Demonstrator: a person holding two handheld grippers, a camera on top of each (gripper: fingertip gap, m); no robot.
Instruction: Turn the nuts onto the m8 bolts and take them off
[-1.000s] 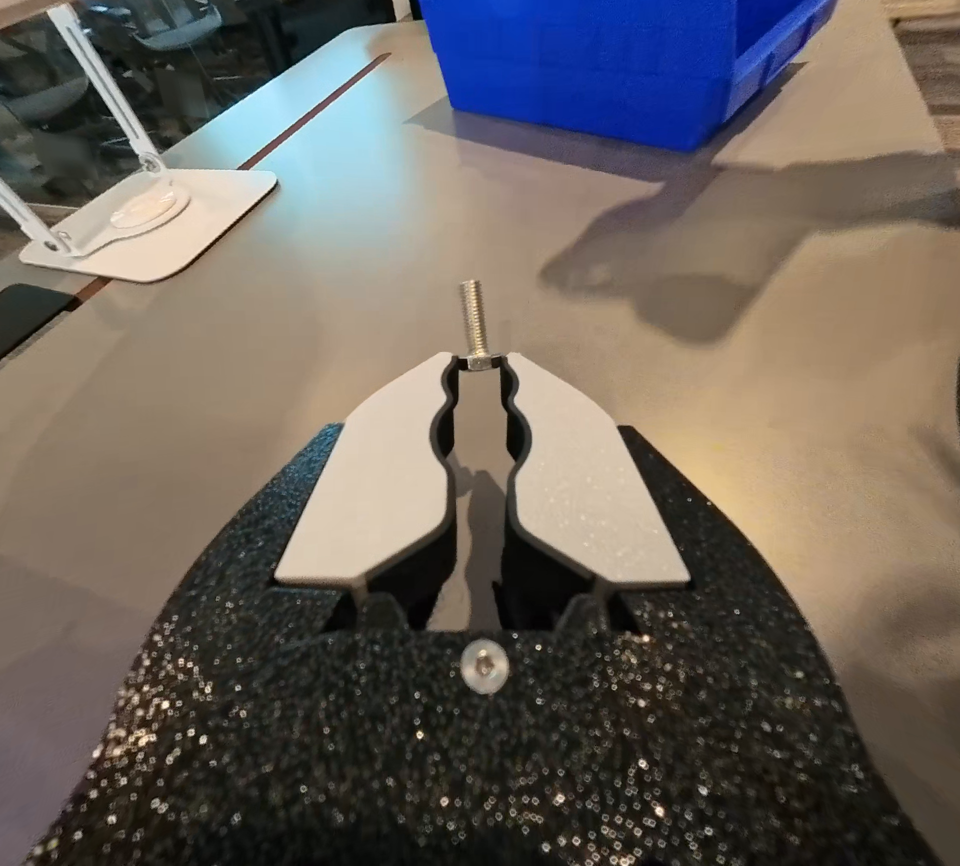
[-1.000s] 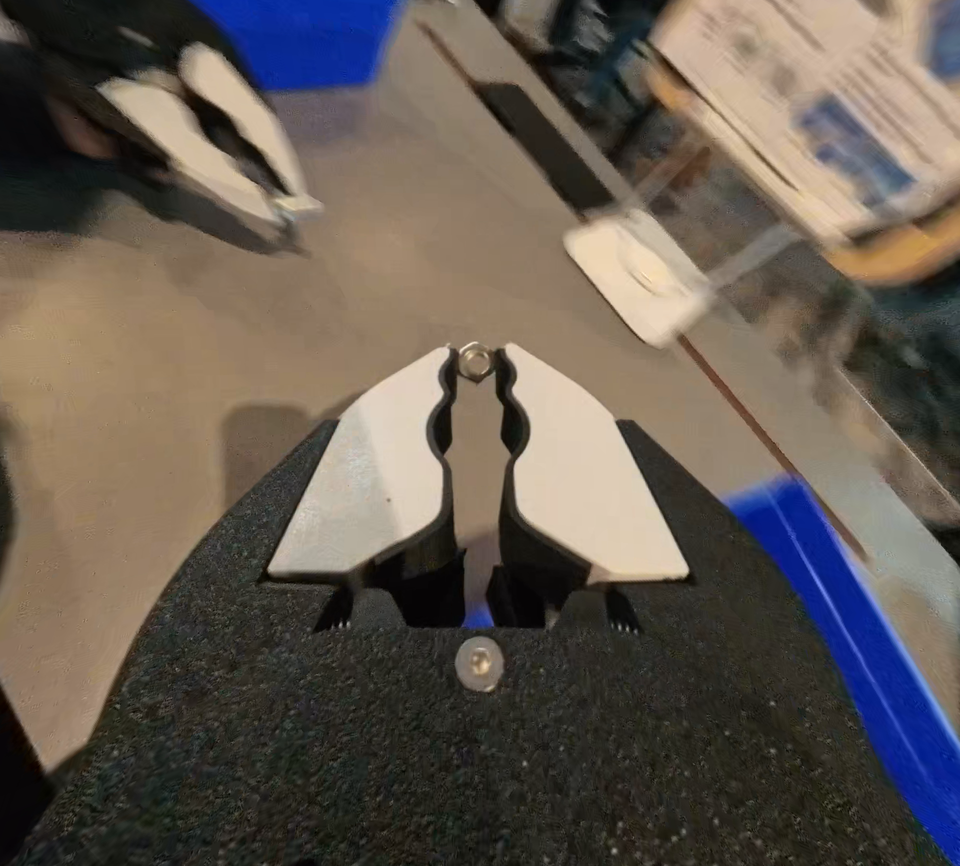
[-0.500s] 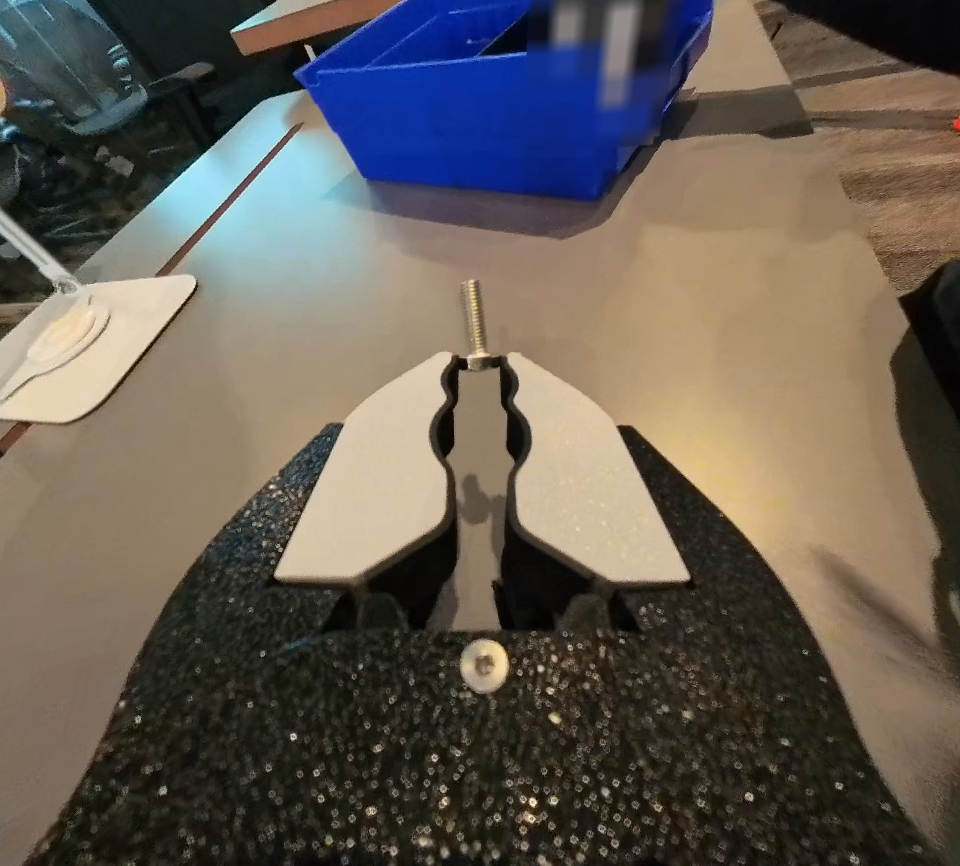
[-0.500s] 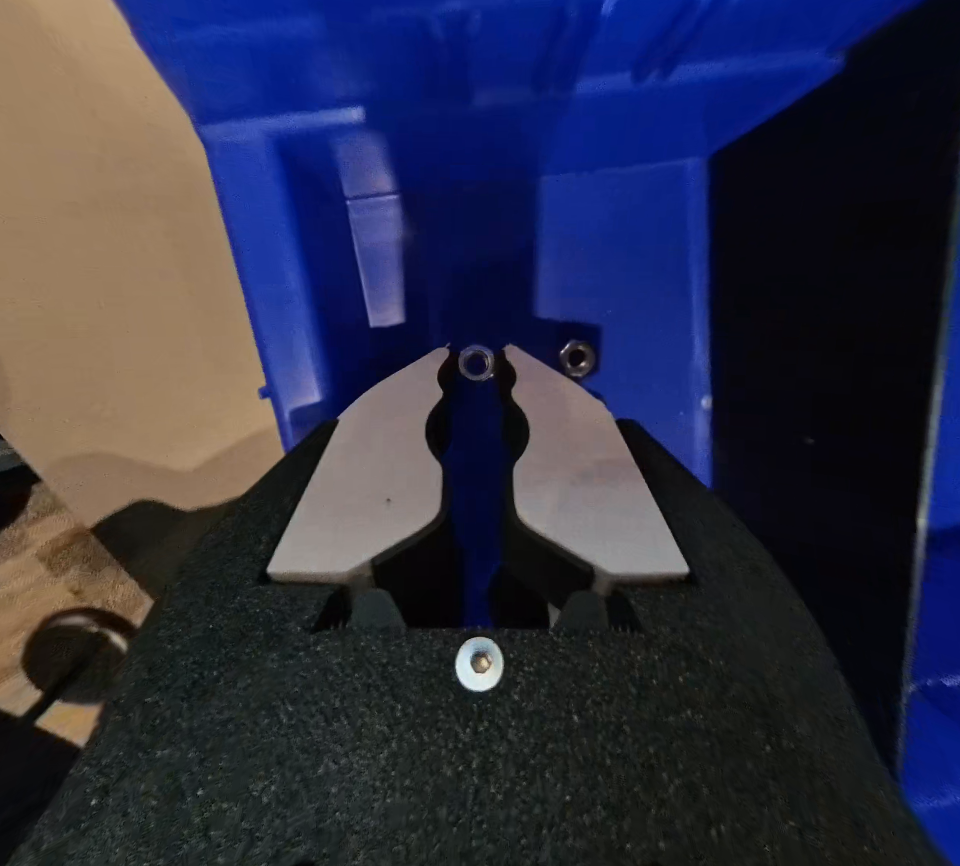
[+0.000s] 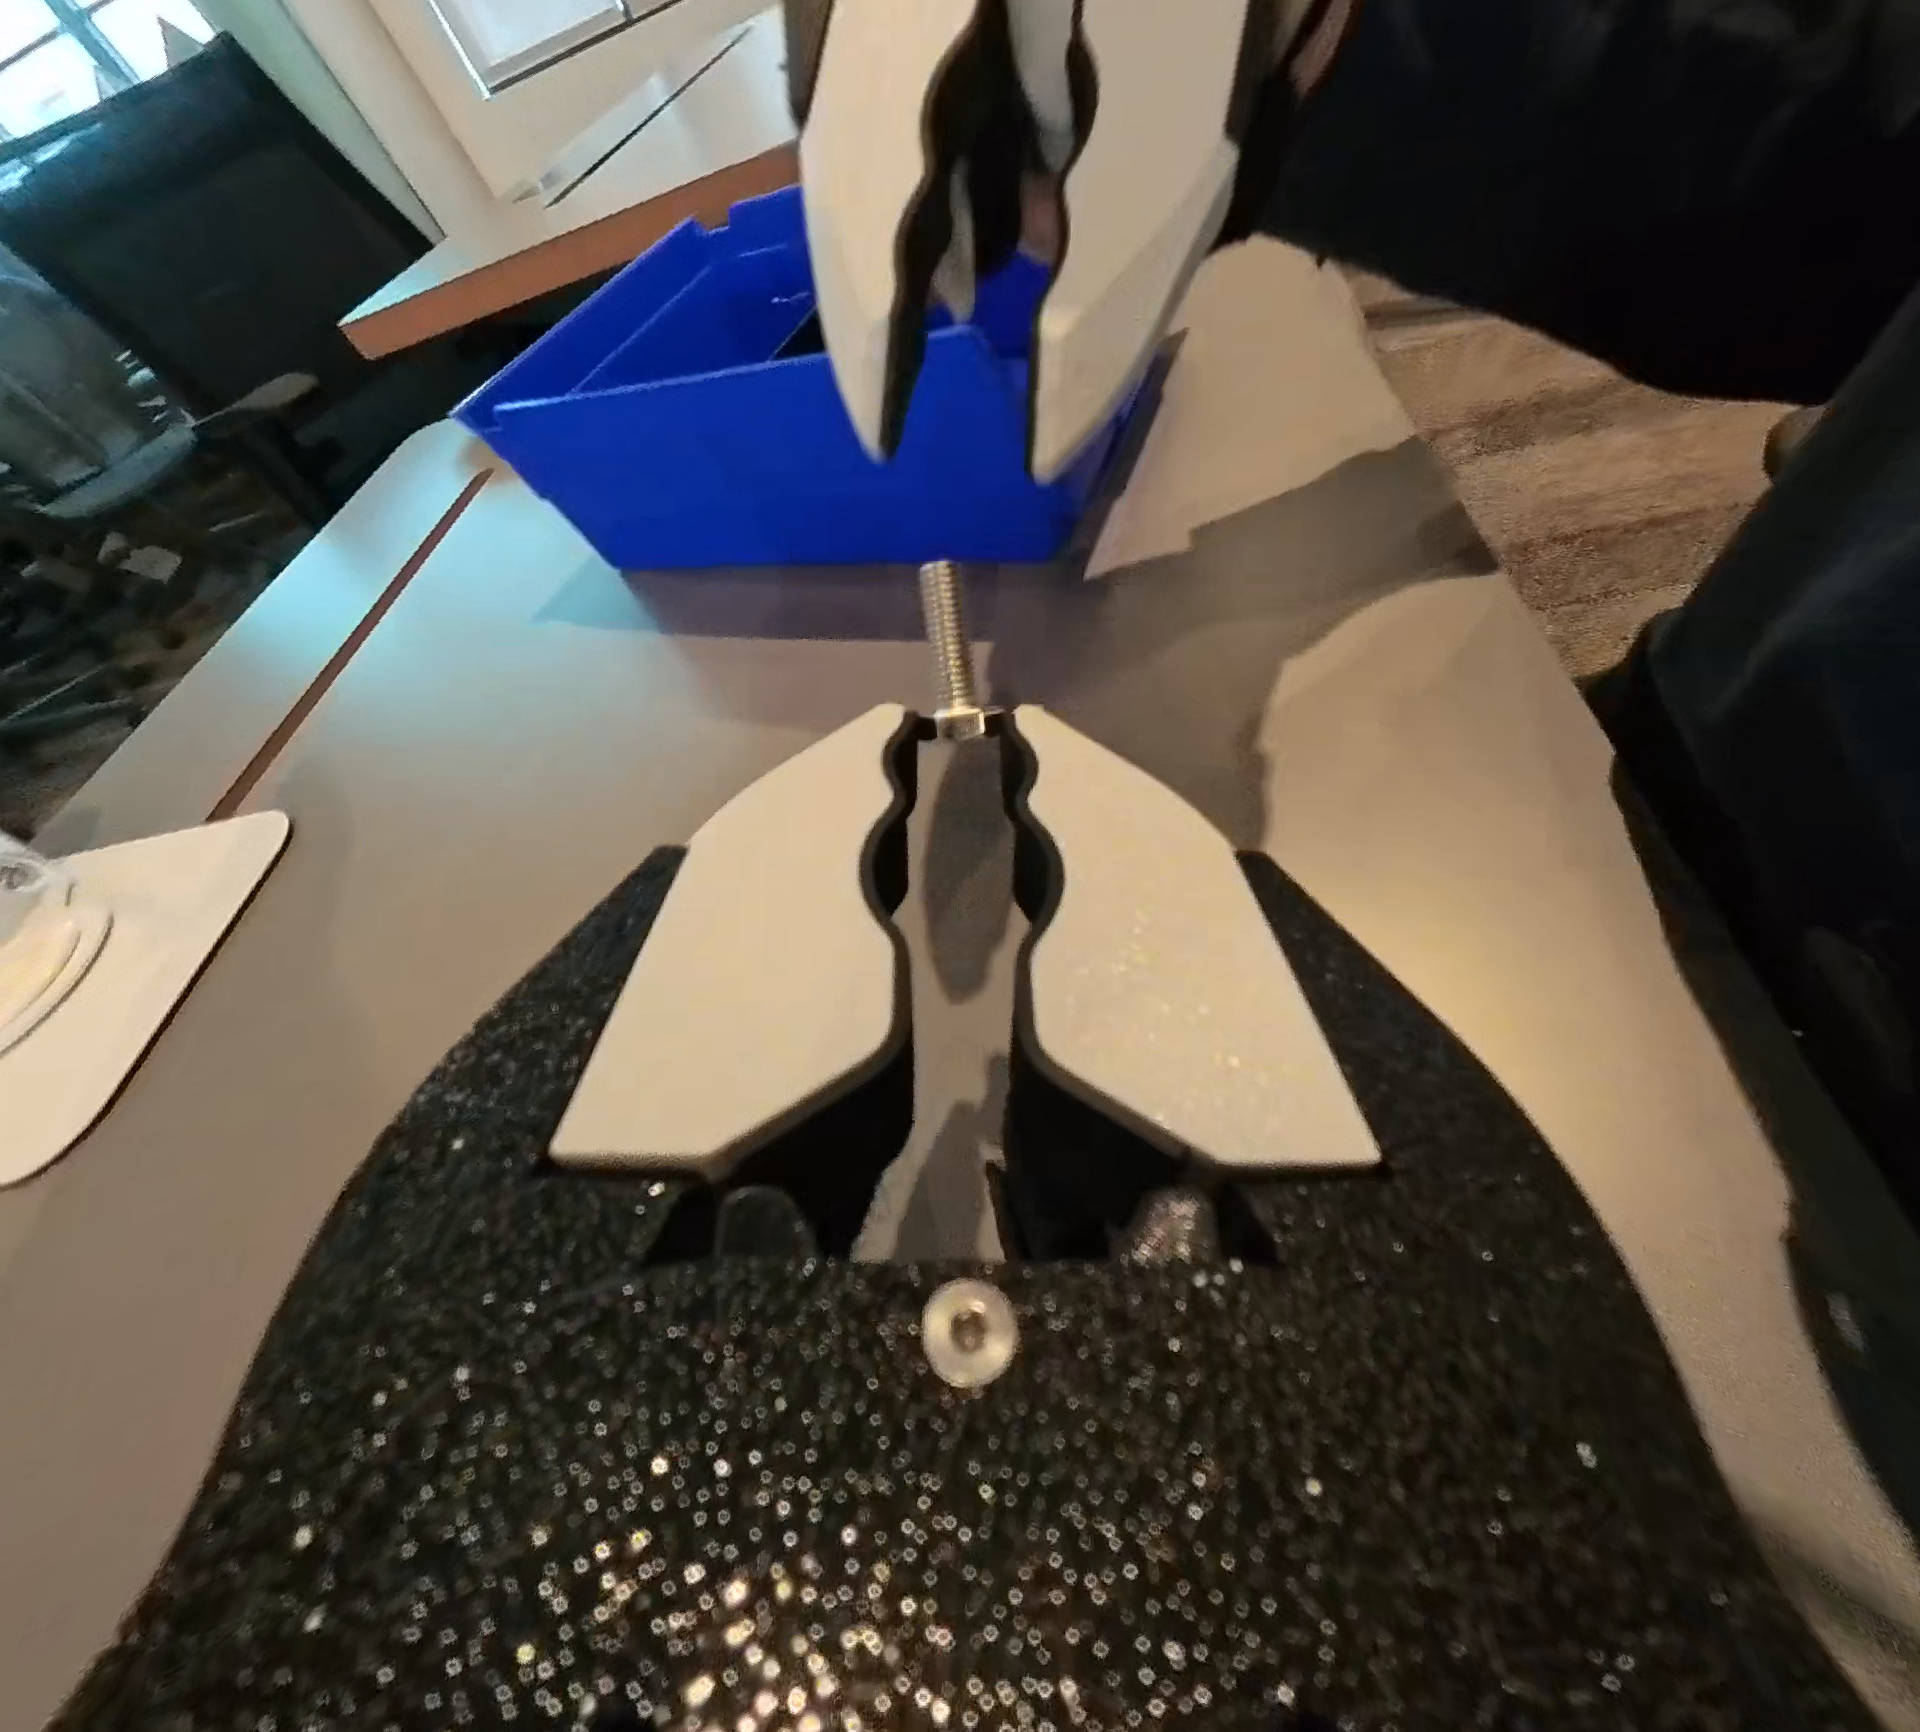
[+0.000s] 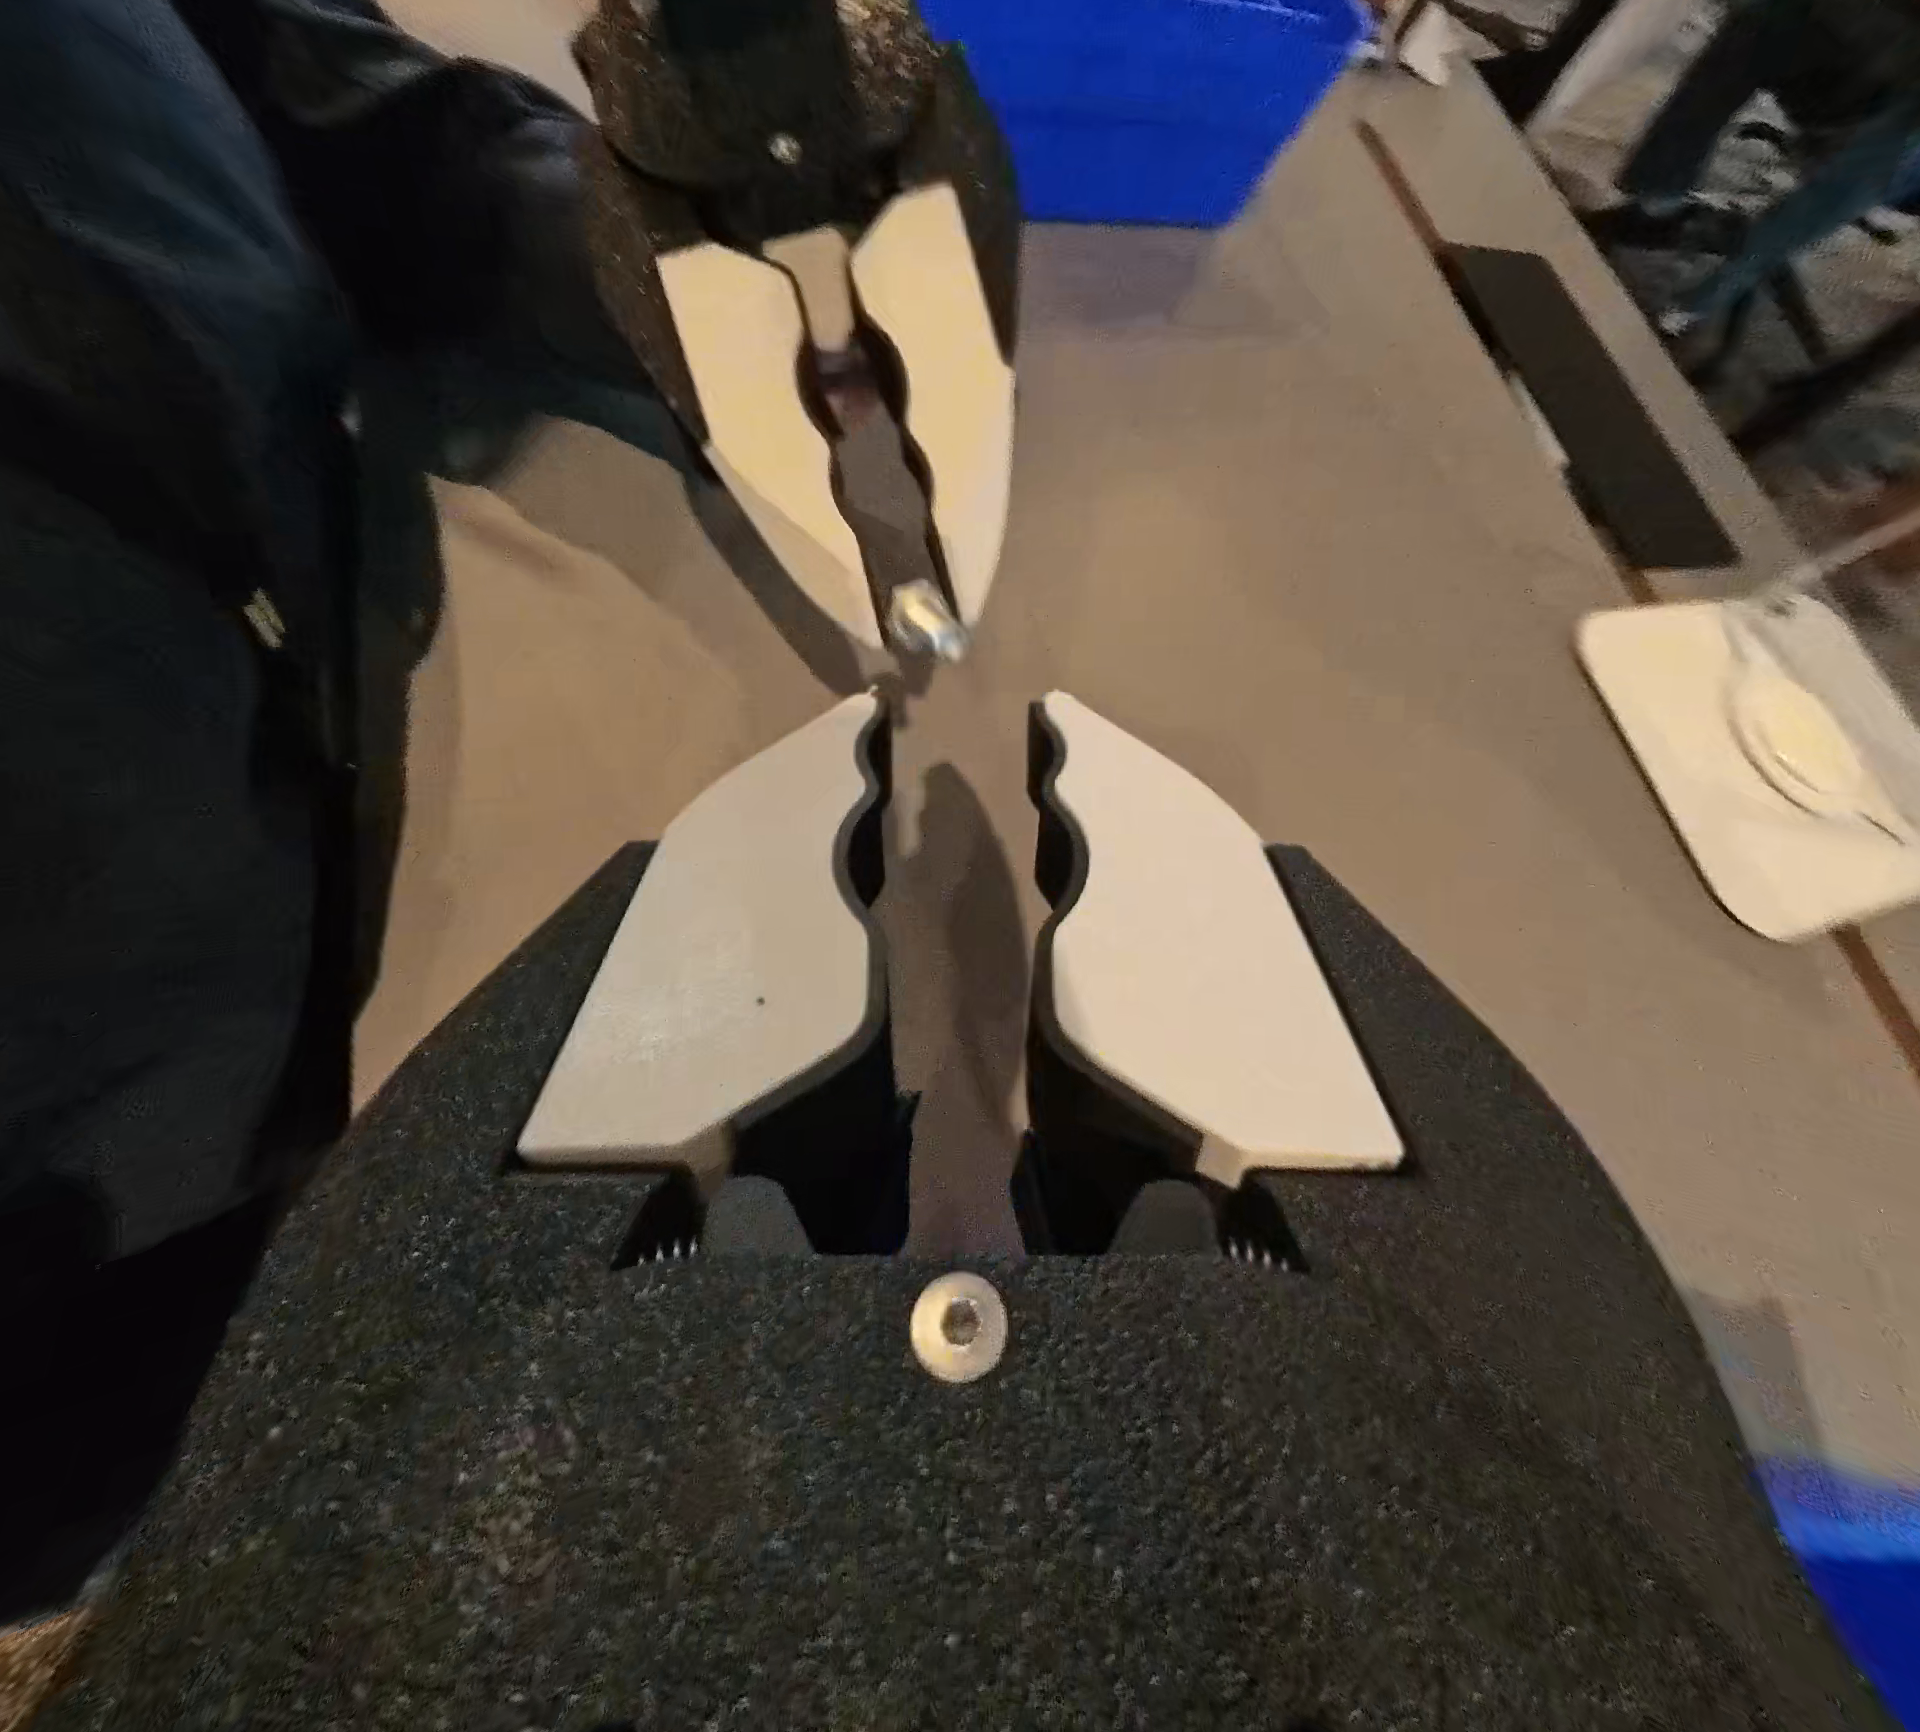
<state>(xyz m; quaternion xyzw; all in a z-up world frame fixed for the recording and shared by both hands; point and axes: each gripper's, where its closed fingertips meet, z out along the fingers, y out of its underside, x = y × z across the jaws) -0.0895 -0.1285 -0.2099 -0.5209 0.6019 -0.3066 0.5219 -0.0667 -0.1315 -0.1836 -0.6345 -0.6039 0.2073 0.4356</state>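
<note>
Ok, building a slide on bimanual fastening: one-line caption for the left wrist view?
Left gripper clamps a silver threaded bolt by its head; the open right gripper faces it before a blue plastic bin.

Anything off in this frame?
Nothing odd. Left gripper grips the bolt by its head, thread bare. Right gripper is open, holding nothing. Blue bin sits upright on the table.

I note the bin on the table, behind the bolt; a flat plate lies at the left edge
</note>
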